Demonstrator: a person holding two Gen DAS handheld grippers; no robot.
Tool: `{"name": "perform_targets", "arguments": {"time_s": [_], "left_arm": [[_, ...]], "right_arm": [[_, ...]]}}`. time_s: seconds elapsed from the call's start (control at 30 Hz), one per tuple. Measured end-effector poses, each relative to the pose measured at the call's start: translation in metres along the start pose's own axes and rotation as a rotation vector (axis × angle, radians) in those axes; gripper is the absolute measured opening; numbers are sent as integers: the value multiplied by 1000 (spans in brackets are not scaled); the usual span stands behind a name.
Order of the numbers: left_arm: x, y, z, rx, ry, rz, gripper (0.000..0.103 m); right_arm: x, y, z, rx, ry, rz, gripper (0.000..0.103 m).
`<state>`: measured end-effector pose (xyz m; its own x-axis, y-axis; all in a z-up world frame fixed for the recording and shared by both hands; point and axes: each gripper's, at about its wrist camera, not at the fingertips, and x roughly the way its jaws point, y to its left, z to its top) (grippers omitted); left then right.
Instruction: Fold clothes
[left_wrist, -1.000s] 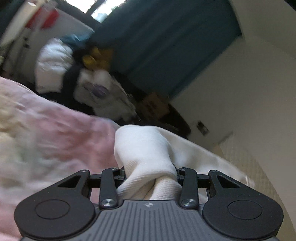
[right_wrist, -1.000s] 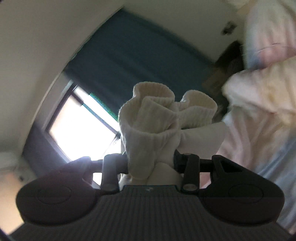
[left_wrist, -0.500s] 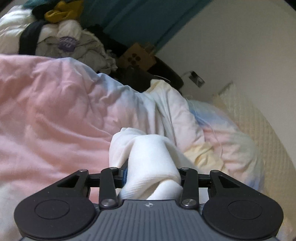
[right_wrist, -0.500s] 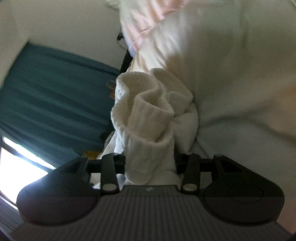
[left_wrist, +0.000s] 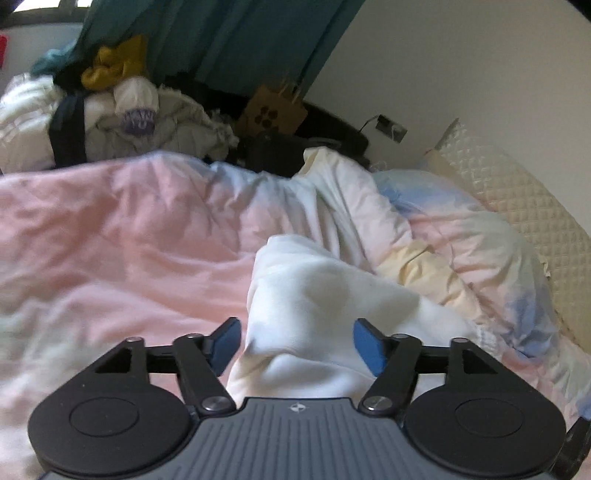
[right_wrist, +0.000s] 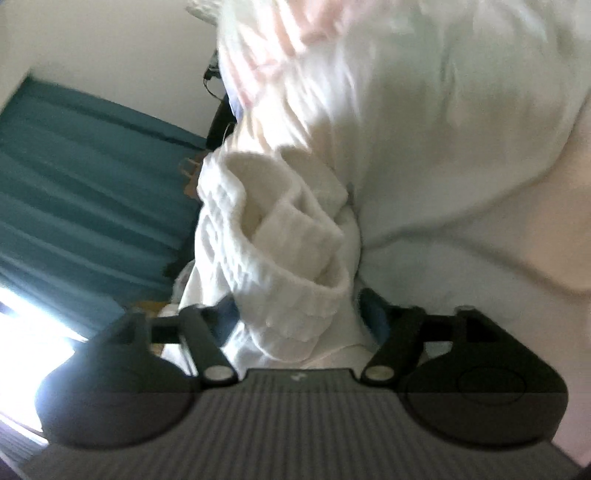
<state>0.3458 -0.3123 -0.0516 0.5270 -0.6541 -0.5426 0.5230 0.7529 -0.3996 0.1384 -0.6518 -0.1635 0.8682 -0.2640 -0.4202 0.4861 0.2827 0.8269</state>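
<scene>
A white ribbed sock bundle (left_wrist: 314, 295) rests on the pastel pink duvet (left_wrist: 110, 240) in the left wrist view. My left gripper (left_wrist: 297, 345) is open, and the blue pads (left_wrist: 225, 345) stand apart on either side of the bundle. The right wrist view, tilted and blurred, shows the cuff end of the white sock bundle (right_wrist: 280, 240) against the duvet (right_wrist: 461, 166). My right gripper (right_wrist: 299, 315) is also open. The cuff lies between its spread jaws, which hide the sock's lower part.
A pile of loose clothes (left_wrist: 110, 110) lies beyond the bed's far edge, below a teal curtain (left_wrist: 240, 44). A brown paper bag (left_wrist: 273, 110) stands by the wall. A quilted cream headboard (left_wrist: 517, 206) runs along the right. A bright window (right_wrist: 29, 332) shows beside the curtain (right_wrist: 92, 166).
Both grippers were shut on the sock bundle and have now opened. The bundle came down from in front of the curtain and window onto the duvet.
</scene>
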Motion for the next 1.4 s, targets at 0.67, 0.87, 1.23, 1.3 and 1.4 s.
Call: {"name": "perform_targets", "arguments": {"time_s": [0.67, 0.87, 1.23, 1.3, 1.4], "left_arm": [[-260, -94, -63, 326, -206, 189, 103], [-308, -116, -96, 365, -184, 275, 103], [-350, -110, -137, 366, -210, 334, 103], [-357, -101, -140, 340, -212, 317, 103], [-359, -92, -146, 329, -204, 311, 103]], "right_arm": [[-196, 125, -58, -782, -121, 8, 86], [-244, 137, -82, -869, -107, 17, 86], [-282, 121, -124, -949, -121, -11, 85], [-287, 120, -127, -958, -127, -10, 85], [-291, 116, -133, -974, -134, -15, 85]]}}
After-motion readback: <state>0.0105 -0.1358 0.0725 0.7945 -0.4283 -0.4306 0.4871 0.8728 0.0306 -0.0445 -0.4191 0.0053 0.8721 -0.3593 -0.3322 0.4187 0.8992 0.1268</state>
